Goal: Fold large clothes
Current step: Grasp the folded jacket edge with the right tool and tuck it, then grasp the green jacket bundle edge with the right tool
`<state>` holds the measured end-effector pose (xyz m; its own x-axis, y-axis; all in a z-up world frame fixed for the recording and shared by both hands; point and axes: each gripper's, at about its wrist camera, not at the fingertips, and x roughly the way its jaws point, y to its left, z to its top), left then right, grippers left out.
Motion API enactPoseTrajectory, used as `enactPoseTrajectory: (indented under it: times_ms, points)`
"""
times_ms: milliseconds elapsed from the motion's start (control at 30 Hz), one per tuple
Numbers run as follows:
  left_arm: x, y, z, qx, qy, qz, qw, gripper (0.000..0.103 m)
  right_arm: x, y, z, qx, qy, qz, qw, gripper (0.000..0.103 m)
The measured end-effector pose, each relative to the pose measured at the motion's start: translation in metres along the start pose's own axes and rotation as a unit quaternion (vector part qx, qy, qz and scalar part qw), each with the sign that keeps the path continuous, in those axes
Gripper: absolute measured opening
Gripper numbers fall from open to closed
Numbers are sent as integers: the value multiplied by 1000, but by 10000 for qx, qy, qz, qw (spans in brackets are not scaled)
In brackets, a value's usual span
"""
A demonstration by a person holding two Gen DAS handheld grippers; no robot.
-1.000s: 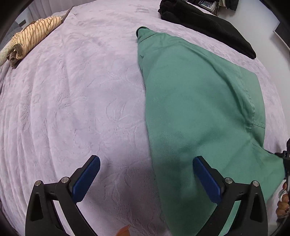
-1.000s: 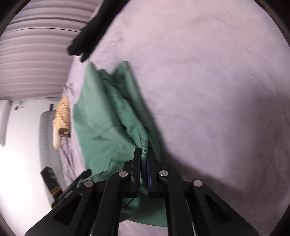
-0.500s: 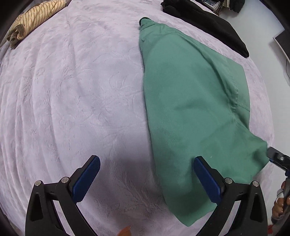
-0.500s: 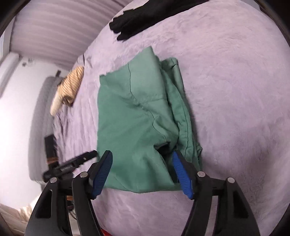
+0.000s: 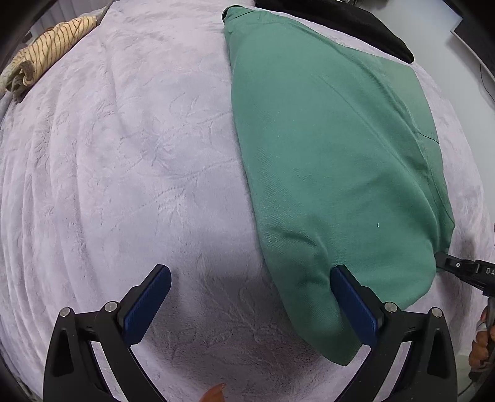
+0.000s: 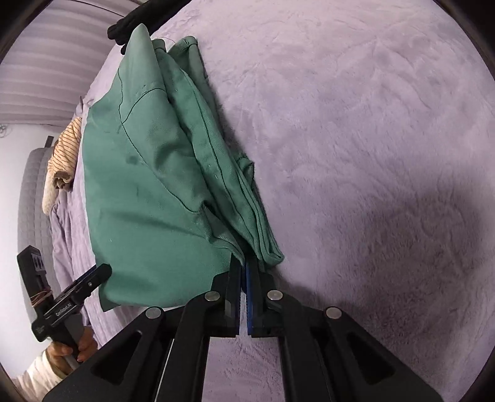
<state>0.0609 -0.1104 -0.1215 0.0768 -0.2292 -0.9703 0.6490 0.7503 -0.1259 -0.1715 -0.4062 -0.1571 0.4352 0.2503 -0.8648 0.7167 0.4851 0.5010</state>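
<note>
Green garment hides right gripper fingertips; left gripper gapes.

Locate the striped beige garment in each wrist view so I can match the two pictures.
Left wrist view: rolled striped beige garment at the upper left, on the lilac blanket's far edge.
Right wrist view: same garment at the left edge, beyond the folded green garment.
Shared landmark: the green garment.

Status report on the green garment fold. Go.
Left gripper open, empty, over the bedspread. Right gripper shut on the green garment edge. Black clothing beyond, clear of the fold.
</note>
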Motion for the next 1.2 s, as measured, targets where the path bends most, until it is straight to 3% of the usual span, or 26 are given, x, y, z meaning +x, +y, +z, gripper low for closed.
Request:
enactPoseTrajectory:
  times_ms: [100,200,267,300,433,533,667,900,1067,1200]
  points:
    - [-1,-2,1,-4,24,40,10000,103,-30,0,4,65,-84,193,9998,7]
    - [-2,-4,1,64,-1,85,9999,103,-63,18,25,-268,-563,303,9976,17]
    - [-1,-5,0,52,11,74,10000,103,-70,34,49,-491,-764,327,9953,65]
    - [0,-6,1,41,21,73,10000,103,-68,43,61,-611,-866,310,9939,68]
    - [3,-12,4,50,29,90,9999,103,-40,67,109,-882,-799,162,9928,64]
    - [4,-12,4,13,43,37,10000,103,-17,73,132,-922,-574,20,9941,4]
    - [6,-13,4,-12,60,-29,10000,103,7,63,146,-962,-479,-429,9933,4]
    - [10,-16,8,23,146,-10,9999,103,0,38,152,-459,-525,-210,9973,3]
    - [14,-15,13,64,180,25,9998,103,-18,27,146,-447,-405,-192,9980,5]
    - [20,-9,18,-30,327,-68,9994,103,-29,25,140,-392,-392,71,9984,5]
